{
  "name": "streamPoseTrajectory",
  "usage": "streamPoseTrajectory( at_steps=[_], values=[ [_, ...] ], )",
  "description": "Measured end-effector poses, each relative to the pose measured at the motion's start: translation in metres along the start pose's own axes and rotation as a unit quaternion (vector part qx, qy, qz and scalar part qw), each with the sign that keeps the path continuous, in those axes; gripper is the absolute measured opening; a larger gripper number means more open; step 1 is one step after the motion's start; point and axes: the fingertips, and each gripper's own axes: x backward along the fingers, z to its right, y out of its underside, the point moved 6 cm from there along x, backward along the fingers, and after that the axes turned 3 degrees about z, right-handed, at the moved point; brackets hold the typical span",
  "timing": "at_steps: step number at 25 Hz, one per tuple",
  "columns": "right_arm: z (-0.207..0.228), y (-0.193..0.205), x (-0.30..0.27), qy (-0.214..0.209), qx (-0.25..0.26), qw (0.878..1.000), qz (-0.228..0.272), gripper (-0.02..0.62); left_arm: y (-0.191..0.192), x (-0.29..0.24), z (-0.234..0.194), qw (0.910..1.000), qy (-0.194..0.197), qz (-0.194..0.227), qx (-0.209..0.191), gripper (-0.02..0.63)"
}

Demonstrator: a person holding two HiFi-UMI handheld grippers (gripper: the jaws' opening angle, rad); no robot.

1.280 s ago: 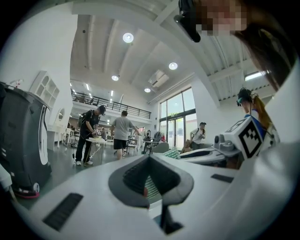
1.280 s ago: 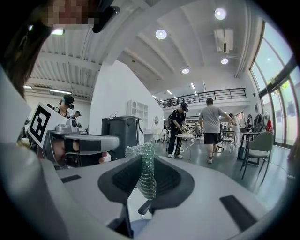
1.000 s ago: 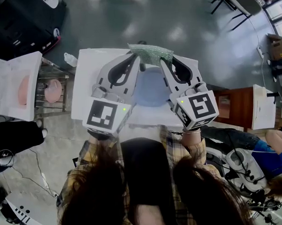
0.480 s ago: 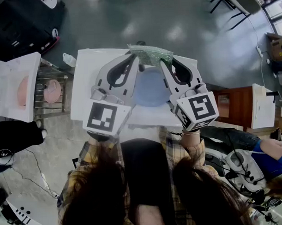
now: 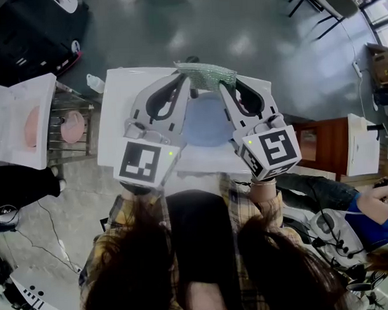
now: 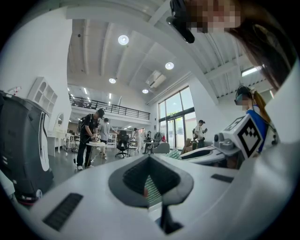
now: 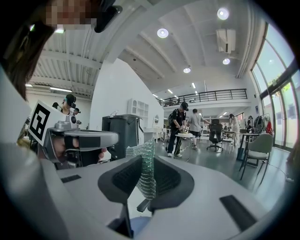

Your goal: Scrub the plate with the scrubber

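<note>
Two grips, one thing: your left gripper (image 5: pixel 187 80) and right gripper (image 5: pixel 224 85) each have their jaws pressed together on an end of the green mesh scrubber (image 5: pixel 207 74), stretched over the far rim of the plate (image 5: pixel 205 122). I'd judge scrubbing hasn't started. Next, lower the mesh onto the plate and rub. Your grippers cover the plate's sides, and whether the mesh touches the rim is unclear.
</note>
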Motion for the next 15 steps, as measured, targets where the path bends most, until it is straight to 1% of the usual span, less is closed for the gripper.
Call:
streamPoseTrajectory(
  at_steps=[5, 9, 12, 15],
  values=[
    [-0.0003, 0.0003, 0.0005, -0.002, 0.000, 1.000, 0.002, 0.087, 0.0019, 0.0000, 0.0004, 1.0000, -0.002, 0.002, 0.004, 0.015],
    [0.0007, -0.0010, 0.0030, -0.002, -0.002, 1.000, 0.006, 0.087, -0.0017, -0.0026, 0.0056, 0.9999, -0.008, 0.007, -0.004, 0.015],
    [0.0018, -0.0008, 0.0034, 0.000, -0.004, 1.000, 0.007, 0.087, -0.0039, -0.0059, 0.0071, 0.9999, -0.008, 0.007, -0.002, 0.015],
    [0.0001, -0.0019, 0.0017, -0.002, -0.001, 1.000, 0.006, 0.087, -0.0054, -0.0073, 0.0063, 0.9999, -0.005, 0.008, -0.013, 0.015]
  ],
)
